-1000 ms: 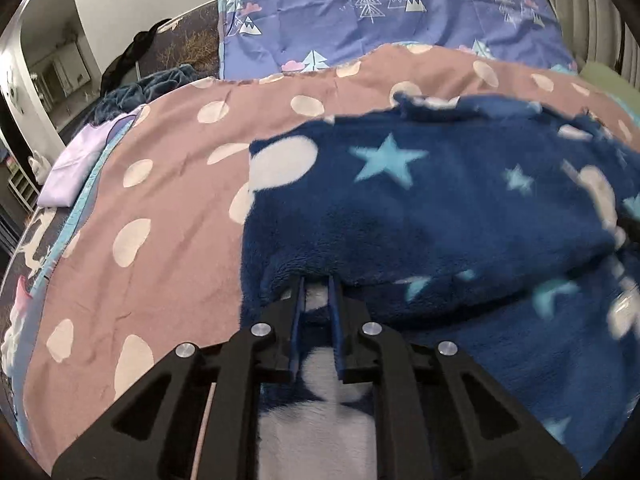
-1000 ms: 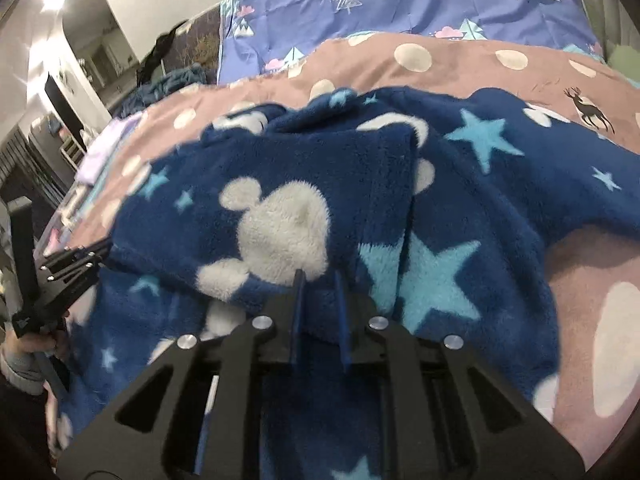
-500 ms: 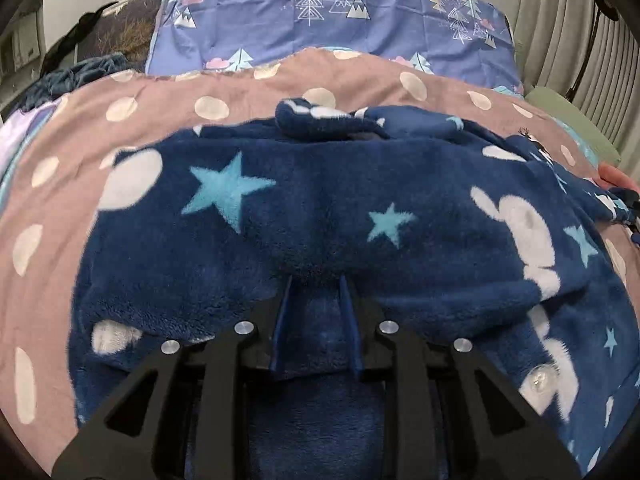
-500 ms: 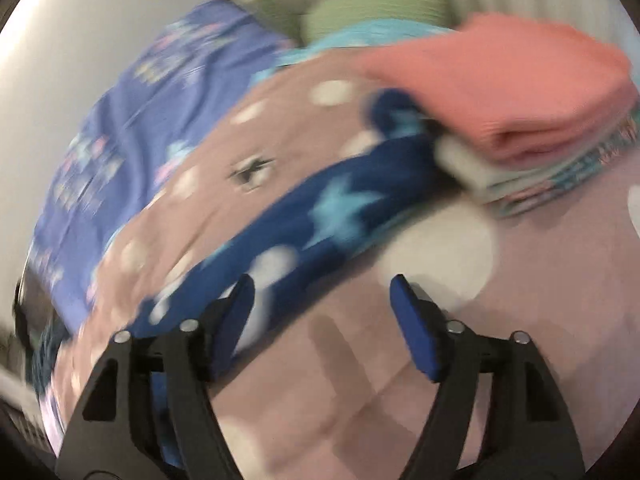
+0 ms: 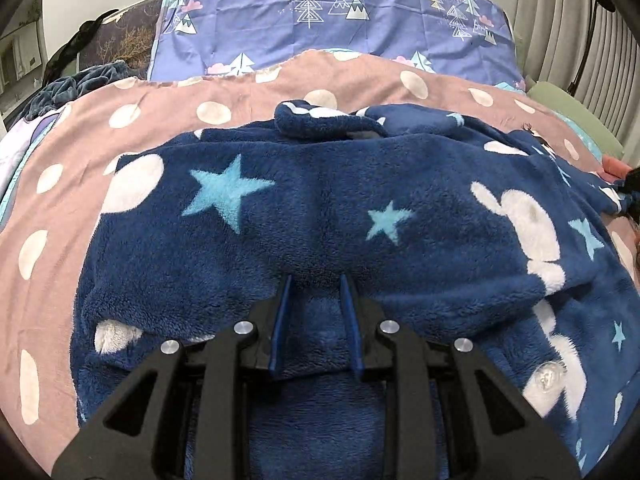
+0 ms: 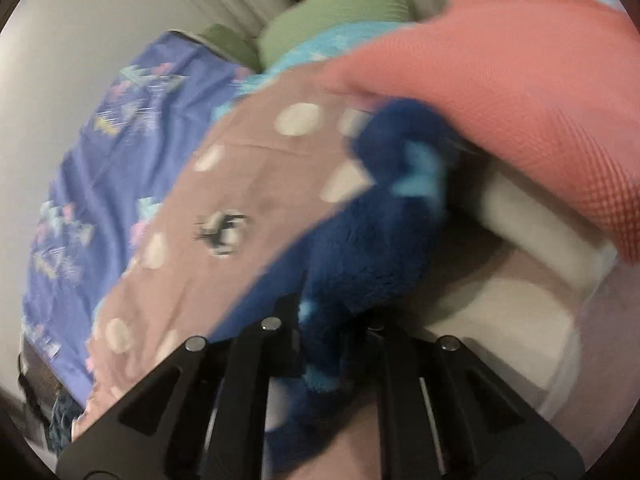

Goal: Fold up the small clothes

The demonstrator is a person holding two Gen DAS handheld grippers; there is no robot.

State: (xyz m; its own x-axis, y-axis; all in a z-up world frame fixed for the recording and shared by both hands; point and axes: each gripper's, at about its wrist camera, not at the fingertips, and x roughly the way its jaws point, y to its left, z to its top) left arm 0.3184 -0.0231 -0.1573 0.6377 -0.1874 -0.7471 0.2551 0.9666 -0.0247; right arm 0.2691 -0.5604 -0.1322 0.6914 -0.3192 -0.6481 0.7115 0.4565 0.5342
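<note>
A navy fleece garment (image 5: 320, 200) with light blue stars and white shapes lies folded over on the dotted pink-brown bedspread (image 5: 240, 92). My left gripper (image 5: 314, 280) sits at the garment's near edge, its blue fingers closed on a thick fold of fleece. In the blurred right wrist view, a narrow end of the same fleece (image 6: 368, 248) runs back into my right gripper (image 6: 332, 320), which is shut on it; the fleece hides the fingertips. That end lies right beside a stack of folded clothes.
The stack has a coral-pink piece (image 6: 520, 80) on top and a white piece (image 6: 540, 224) under it. A green pillow (image 6: 340, 12) lies behind. Purple tree-print bedding (image 5: 320, 20) covers the head of the bed. Dark clothes (image 5: 80, 84) are heaped at the far left.
My right gripper left the folded part, swung over to the garment's end by the pink stack, opened wide and closed on the fleece. The left gripper shifted along the near edge, its fingers slightly wider apart.
</note>
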